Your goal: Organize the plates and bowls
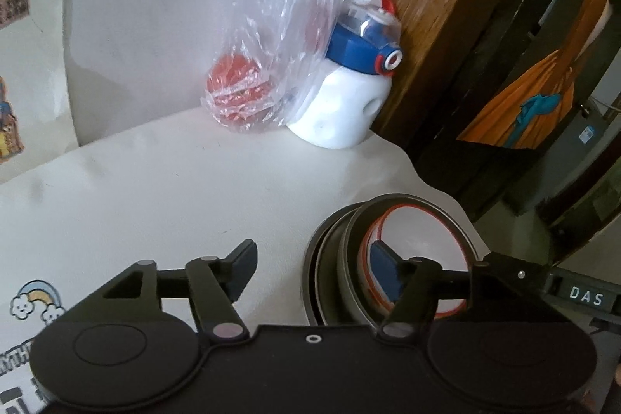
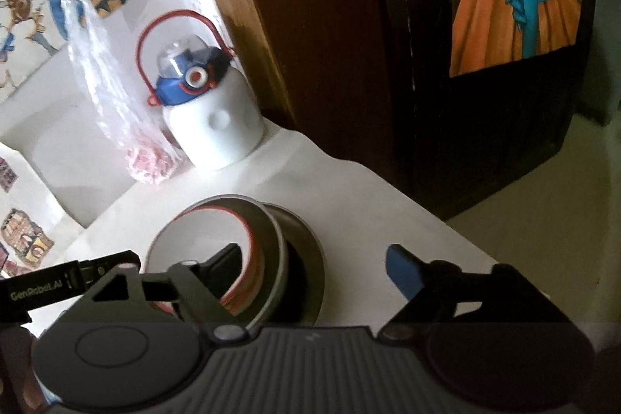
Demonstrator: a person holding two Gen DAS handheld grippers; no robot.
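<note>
A stack of dishes stands near the white table's right edge: a dark plate (image 1: 313, 282) at the bottom, a grey bowl (image 1: 346, 258) on it, and a white bowl with a red rim (image 1: 419, 231) nested inside. My left gripper (image 1: 314, 266) is open and straddles the stack's left side, one finger inside the white bowl and the other over the table. My right gripper (image 2: 316, 266) is open too and straddles the right side of the grey bowl (image 2: 271, 239) and the plate (image 2: 312, 258). Its left finger is inside the white bowl (image 2: 202, 235).
A white bottle (image 1: 341, 103) with a blue lid and red strap stands at the back by a wooden door frame (image 1: 434, 6). A clear plastic bag (image 1: 248, 88) holding something red lies beside it. The table edge (image 2: 427, 216) drops off at the right beside a dark door (image 2: 485, 103).
</note>
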